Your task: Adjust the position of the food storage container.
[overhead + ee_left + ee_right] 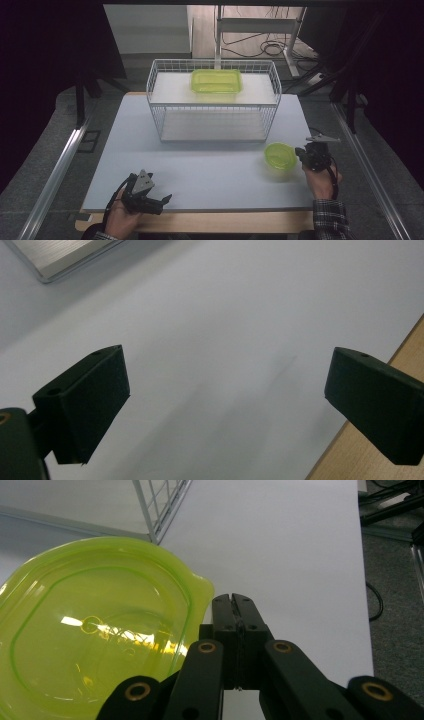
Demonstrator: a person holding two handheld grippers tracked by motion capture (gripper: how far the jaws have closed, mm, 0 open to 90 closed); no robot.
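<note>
A round lime-green bowl (280,155) sits on the grey table top (200,170), at the right in front of the wire rack. In the right gripper view the bowl (95,635) is close up, with a small tab on its rim. My right gripper (233,602) is shut, jaws pressed together, tips right beside that tab; nothing shows between them. From above, the right gripper (301,152) lies at the bowl's right edge. My left gripper (162,201) rests near the table's front left edge. Its jaws stand wide open (225,390) over bare table.
A white wire rack (214,102) with two shelves stands at the back middle. A rectangular lime-green container (216,80) lies on its upper shelf. A wooden edge (200,220) borders the table's front. Metal rails run along both sides, and cables lie on the floor behind.
</note>
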